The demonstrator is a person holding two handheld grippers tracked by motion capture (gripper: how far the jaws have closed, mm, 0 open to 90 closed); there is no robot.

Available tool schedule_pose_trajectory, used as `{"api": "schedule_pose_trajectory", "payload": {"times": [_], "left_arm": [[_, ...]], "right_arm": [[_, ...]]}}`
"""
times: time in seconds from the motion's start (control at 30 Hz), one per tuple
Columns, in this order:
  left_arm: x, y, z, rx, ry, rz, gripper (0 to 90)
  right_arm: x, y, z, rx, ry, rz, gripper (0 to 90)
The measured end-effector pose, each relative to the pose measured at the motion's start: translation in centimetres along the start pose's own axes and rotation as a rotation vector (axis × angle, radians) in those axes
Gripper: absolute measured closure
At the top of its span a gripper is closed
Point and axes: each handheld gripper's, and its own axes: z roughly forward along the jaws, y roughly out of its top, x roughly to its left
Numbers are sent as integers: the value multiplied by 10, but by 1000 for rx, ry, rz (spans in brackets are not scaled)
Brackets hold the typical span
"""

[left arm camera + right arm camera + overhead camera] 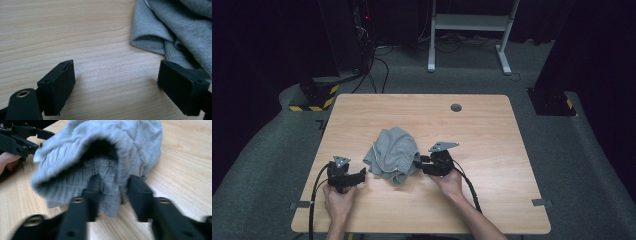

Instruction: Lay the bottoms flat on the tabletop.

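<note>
A crumpled grey cloth (394, 152) lies on the wooden table (492, 145), a little left of centre. My right gripper (417, 162) reaches into the cloth's right side from the near edge. In the right gripper view a hanging fold of the cloth (110, 195) sits between the part-closed jaws of my right gripper (112, 195), with a slim gap left at one pad. My left gripper (363, 177) rests on the table just left of the cloth, open. Between the jaws of my left gripper (116, 82) is bare wood, and the cloth's hem (150, 42) lies just ahead.
A round grommet hole (456, 107) sits near the table's far edge. Cables trail from both grippers toward the near edge. A white desk frame (469, 30) and a yellow-striped base (314, 97) stand on the carpet beyond the table.
</note>
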Motion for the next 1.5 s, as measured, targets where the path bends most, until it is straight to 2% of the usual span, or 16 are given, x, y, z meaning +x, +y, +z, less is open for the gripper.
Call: {"api": "schedule_pose_trajectory", "payload": {"times": [0.07, 0.17, 0.3, 0.4, 0.7, 0.83, 1.0, 1.1, 1.3, 1.33, 1.37, 1.5], "left_arm": [[0, 0, 0, 0, 0, 0, 151], [0, 0, 0, 0, -1, 0, 150], [0, 0, 0, -2, -10, 7, 154], [-2, 0, -1, -11, -26, 20, 219], [-6, 0, -1, -14, -42, 36, 214], [-7, 1, 0, -13, -52, 42, 221], [-8, 1, 0, -16, -58, 51, 228], [-10, 1, 0, -20, -79, 53, 245], [-24, 4, -4, -52, -128, 72, 248], [-32, 9, -4, -57, -143, 100, 245], [-32, 9, -4, -57, -143, 100, 244], [-56, 22, -4, -74, -189, 169, 240]], "right_arm": [[-3, -1, -5, -4, 0, -16, 800], [-4, 0, -11, -9, -12, -25, 819], [-11, -1, -19, -22, -41, -17, 822], [-22, -5, -28, -32, -70, 5, 823], [-51, -15, -62, -50, -146, 26, 824], [-59, -18, -73, -48, -168, 39, 823], [-61, -19, -82, -45, -185, 51, 822], [-64, -20, -87, -47, -202, 50, 820], [-77, -22, -92, -32, -231, 64, 815], [-81, -23, -93, -30, -240, 79, 813], [-81, -23, -93, -30, -240, 79, 813], [-85, -25, -94, -30, -252, 83, 806]]}}
